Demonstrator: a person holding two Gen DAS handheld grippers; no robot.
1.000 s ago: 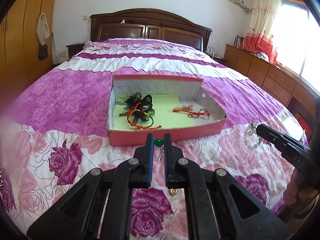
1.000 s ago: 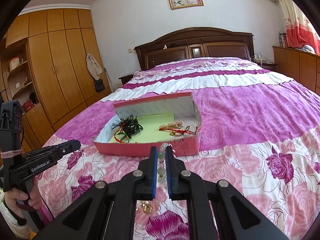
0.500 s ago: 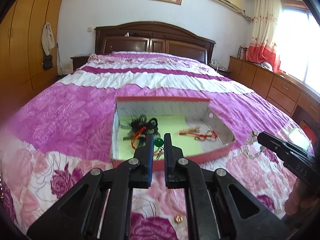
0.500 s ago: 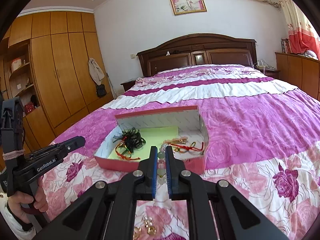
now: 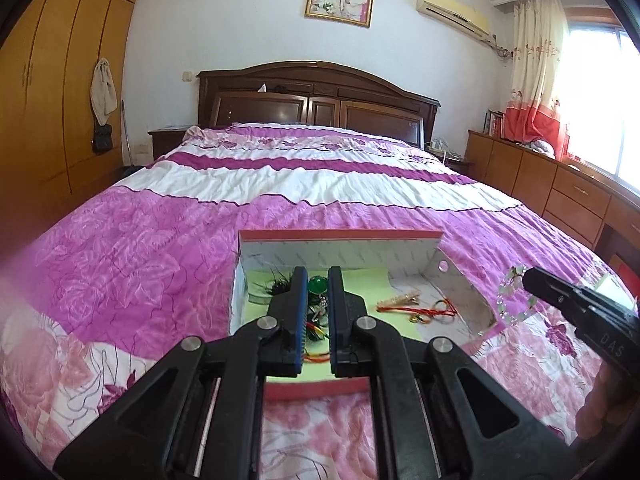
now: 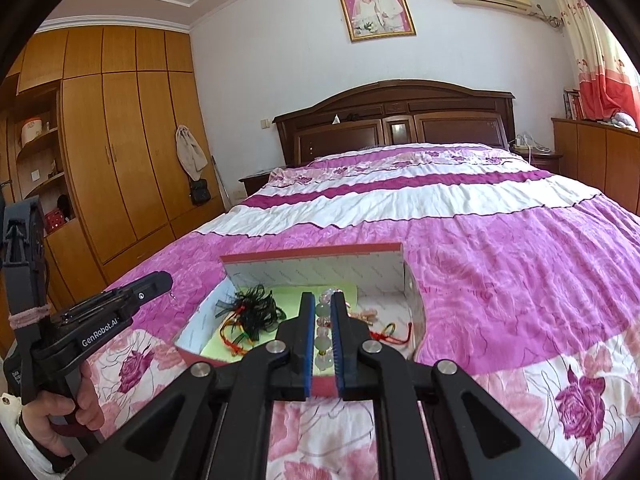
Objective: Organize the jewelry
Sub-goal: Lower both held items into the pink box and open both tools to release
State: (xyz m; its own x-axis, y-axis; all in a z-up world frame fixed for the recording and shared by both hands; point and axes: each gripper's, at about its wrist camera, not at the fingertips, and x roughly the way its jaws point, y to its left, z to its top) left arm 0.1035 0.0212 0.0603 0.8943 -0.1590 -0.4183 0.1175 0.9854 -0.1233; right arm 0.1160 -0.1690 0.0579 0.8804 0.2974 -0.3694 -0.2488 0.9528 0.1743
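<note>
I am carrying two pieces over the open pink box (image 5: 340, 236) on the bed, the drop-in step; next each needs lowering over the green lining and releasing; my left gripper (image 5: 318, 280) is pinched on a green-bead pendant (image 5: 318, 285); my right gripper (image 6: 322, 300) is clamped on a pale bead bracelet (image 6: 322, 326) above the box.

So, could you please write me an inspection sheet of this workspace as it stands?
Surface: floral bedspread.
Job's things: open pink box holding a dark tassel piece and red cord pieces.
Clutter: nothing seen.
Grippers: left hand-held gripper shut on a green bead pendant; right hand-held gripper shut on a pale bead bracelet.
Cables: wires on the far cabinet.
Surroundings: headboard, wardrobe, curtain.
</note>
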